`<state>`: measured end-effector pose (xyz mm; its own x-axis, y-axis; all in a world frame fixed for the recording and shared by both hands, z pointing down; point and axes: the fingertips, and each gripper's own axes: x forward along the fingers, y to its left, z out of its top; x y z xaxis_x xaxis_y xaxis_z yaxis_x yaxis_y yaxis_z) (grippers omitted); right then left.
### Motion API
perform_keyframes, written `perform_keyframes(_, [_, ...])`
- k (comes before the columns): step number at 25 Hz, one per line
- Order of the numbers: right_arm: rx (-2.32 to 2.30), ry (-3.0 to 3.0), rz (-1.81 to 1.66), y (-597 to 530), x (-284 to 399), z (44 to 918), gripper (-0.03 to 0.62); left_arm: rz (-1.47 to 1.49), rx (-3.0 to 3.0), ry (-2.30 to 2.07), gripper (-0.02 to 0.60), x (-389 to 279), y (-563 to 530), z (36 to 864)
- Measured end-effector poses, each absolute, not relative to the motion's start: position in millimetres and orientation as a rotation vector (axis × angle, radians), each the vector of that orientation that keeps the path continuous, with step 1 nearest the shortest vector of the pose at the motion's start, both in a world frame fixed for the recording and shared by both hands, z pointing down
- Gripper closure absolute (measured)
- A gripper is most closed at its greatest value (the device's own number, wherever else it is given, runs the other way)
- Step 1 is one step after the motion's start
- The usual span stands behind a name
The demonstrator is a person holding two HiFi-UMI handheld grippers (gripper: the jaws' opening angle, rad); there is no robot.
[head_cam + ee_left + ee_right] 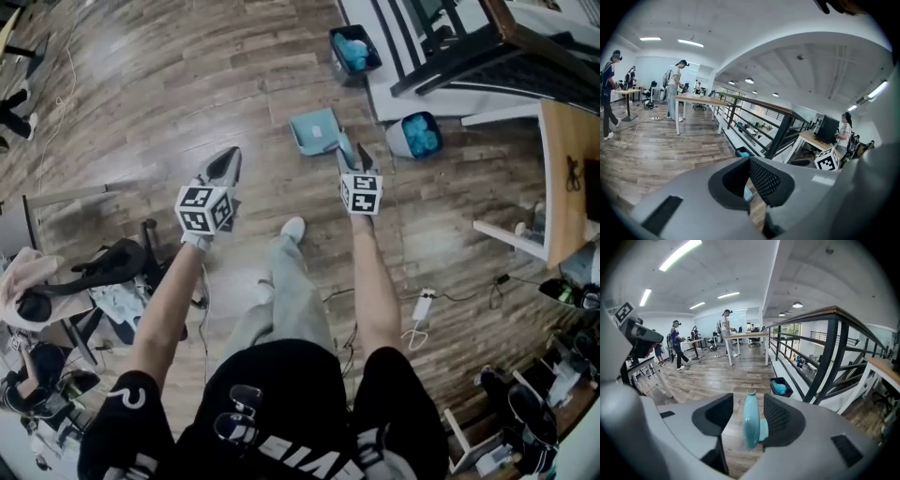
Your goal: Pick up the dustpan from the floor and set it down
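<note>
The teal dustpan (315,130) lies on the wood floor ahead of me, its handle (345,150) pointing back toward my right gripper (352,157). In the right gripper view the upright teal handle (750,423) stands between the jaws of the right gripper (749,403). It sits close to the right pad (777,418), with a clear gap on the left side, so the jaws are open around it. My left gripper (228,161) hovers to the left of the pan. In its own view the left gripper (750,161) has its tips together and holds nothing.
A black bin (354,49) and a white bin (414,135), both with blue contents, stand beyond the pan by the dark railing (469,56). A wooden desk (565,178) is at the right, a power strip and cable (421,306) lie on the floor, and a dark chair (103,267) stands at the left.
</note>
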<state>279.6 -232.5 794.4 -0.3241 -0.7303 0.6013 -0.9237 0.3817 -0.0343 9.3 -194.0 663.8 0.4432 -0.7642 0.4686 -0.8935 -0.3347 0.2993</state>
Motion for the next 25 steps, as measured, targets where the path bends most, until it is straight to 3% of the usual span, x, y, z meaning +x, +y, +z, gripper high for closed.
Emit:
perform_keyframes(11, [1.521, -2.323, 0.334, -65, 249, 629, 0.59, 0.266, 2.287, -1.439, 0.584, -18, -29, 560])
perform_keyframes(25, [1.431, -2.482, 0.217, 191, 223, 480, 0.599, 0.17, 2.361, -1.473, 0.584, -33, 203, 470])
